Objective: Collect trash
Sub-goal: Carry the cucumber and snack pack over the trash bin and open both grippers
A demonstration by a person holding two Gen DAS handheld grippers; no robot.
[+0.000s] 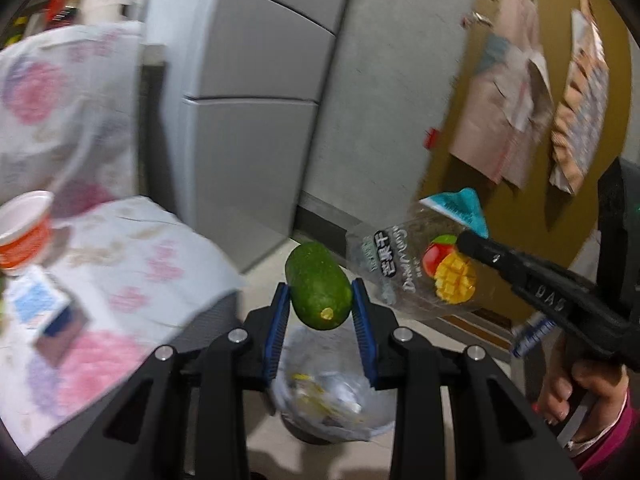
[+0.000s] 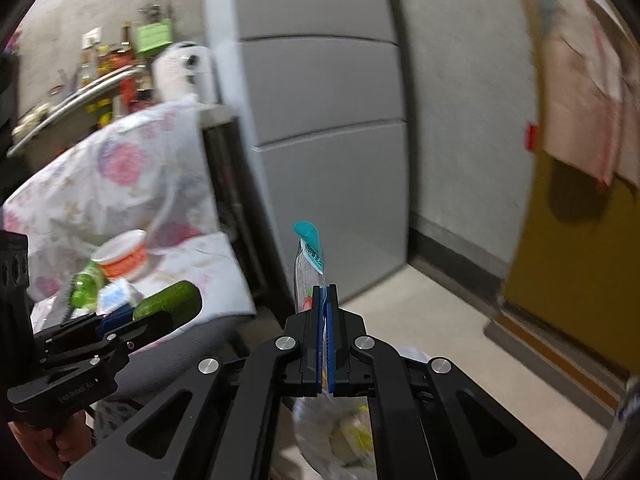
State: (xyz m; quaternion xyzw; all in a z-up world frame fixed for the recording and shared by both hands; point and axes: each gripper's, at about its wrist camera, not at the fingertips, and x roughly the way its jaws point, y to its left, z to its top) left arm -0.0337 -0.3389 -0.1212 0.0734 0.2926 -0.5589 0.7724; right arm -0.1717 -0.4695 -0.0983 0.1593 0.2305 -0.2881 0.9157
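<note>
left gripper point(image 1: 320, 306): blue pads clamped on avocado point(image 1: 319, 285), stem end toward camera, held in air over bin point(image 1: 336, 400). right gripper point(image 2: 325, 312): jaws pressed together, pinching mango packet point(image 2: 308, 268) edge-on, teal top upward, also above bin. bin lined with clear bag, scraps inside, on pale floor. table point(image 1: 132, 264) with floral cloth left of bin; cup point(image 1: 26, 232) and carton point(image 1: 36, 304) on it. grey fridge point(image 1: 256, 100) behind.

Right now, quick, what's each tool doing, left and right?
Left tool: closed on the green avocado, above the trash bag.
Right tool: closed on the dried mango packet.
</note>
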